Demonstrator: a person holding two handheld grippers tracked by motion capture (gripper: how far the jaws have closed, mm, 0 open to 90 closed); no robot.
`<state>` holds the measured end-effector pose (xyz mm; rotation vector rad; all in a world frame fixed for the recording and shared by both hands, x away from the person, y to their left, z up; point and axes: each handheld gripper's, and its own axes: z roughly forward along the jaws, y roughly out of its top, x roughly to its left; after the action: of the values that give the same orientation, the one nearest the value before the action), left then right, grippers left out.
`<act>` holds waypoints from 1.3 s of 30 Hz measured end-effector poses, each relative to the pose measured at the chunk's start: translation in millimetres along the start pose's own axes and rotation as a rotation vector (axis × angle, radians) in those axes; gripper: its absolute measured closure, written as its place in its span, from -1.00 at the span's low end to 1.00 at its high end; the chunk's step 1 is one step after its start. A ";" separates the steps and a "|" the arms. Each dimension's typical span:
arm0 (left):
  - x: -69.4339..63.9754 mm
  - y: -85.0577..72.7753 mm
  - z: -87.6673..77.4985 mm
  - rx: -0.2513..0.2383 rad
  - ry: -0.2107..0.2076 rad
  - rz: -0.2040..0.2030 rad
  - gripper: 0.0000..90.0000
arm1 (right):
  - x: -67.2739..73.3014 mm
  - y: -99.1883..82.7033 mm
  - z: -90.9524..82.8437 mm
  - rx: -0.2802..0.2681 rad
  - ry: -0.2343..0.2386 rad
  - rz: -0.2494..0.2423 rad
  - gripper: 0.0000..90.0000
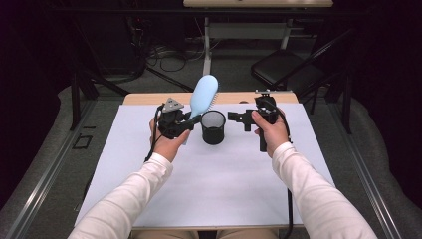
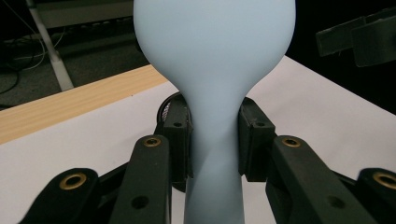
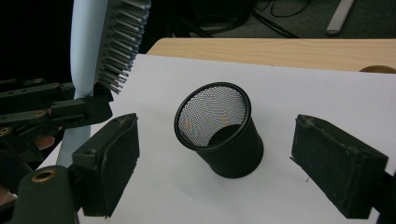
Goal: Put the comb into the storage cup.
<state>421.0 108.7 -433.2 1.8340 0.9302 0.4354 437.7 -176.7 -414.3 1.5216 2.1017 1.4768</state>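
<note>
The left gripper [image 1: 191, 121] is clamped on the narrow neck of the light blue hairbrush [image 1: 203, 95], with both pads pressed against the handle as the left gripper view shows [image 2: 212, 140]; the head of the brush stands up and away from the person, bristles facing the right side. The black mesh cup [image 1: 213, 127] stands upright on the white tabletop [image 1: 209, 189], just beside the held brush and between the 2 grippers. The right gripper [image 1: 238, 119] hangs with its jaws spread wide and nothing between them, aimed at the cup from the side; in the right gripper view the cup [image 3: 219, 130] sits centred ahead of the 2 pads but apart from both. Probable faults from this position: 1) the cup is light and open-topped, so a handle lowered off-centre is likely to strike the rim and tip or push it across the smooth sheet; 2) the grip sits on a smooth, tapering section, so the brush may pivot or slide in the pads if its lower end meets resistance; 3) if the right gripper closes unevenly to steady the cup, 1 pad may touch first and knock it sideways; 4) the tall, top-heavy brush may overturn the cup once released.
</note>
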 end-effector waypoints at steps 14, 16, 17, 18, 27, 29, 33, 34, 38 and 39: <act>4.0 -0.2 2.6 -0.005 0.015 -0.012 0.54 | 0.1 19.1 10.4 -0.020 -0.011 0.026 -0.67; 4.6 -0.2 3.2 -0.004 0.017 -0.014 0.54 | -0.1 21.4 10.9 -0.026 -0.015 0.028 -0.67; 4.7 -0.4 3.6 -0.004 0.017 -0.016 0.54 | -0.1 22.9 11.5 -0.024 -0.020 0.030 -0.67; 4.7 -0.5 4.0 -0.003 0.019 -0.017 0.54 | -0.3 24.0 12.1 -0.026 -0.025 0.032 -0.67; 4.2 -1.3 8.5 -0.005 0.020 -0.024 0.54 | -4.5 31.1 17.2 -0.032 -0.056 0.050 -0.67; 4.1 -1.6 9.3 -0.002 0.022 -0.024 0.54 | -5.2 31.8 18.1 -0.034 -0.056 0.052 -0.67; 4.2 -2.2 10.9 -0.004 0.022 -0.026 0.54 | -6.6 32.3 19.6 -0.041 -0.051 0.071 -0.67; 4.0 -2.3 11.5 -0.006 0.023 -0.029 0.54 | -6.9 32.3 20.1 -0.040 -0.053 0.072 -0.67; 3.3 -2.1 13.9 -0.010 0.021 -0.034 0.54 | -7.6 33.4 21.4 -0.041 -0.053 0.085 -0.67; 3.1 -2.1 14.5 -0.009 0.020 -0.034 0.54 | -7.8 34.0 21.4 -0.044 -0.053 0.087 -0.67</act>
<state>431.6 102.6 -441.8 1.8055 0.9703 0.4370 476.0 -169.9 -401.8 1.6371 1.9843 1.4829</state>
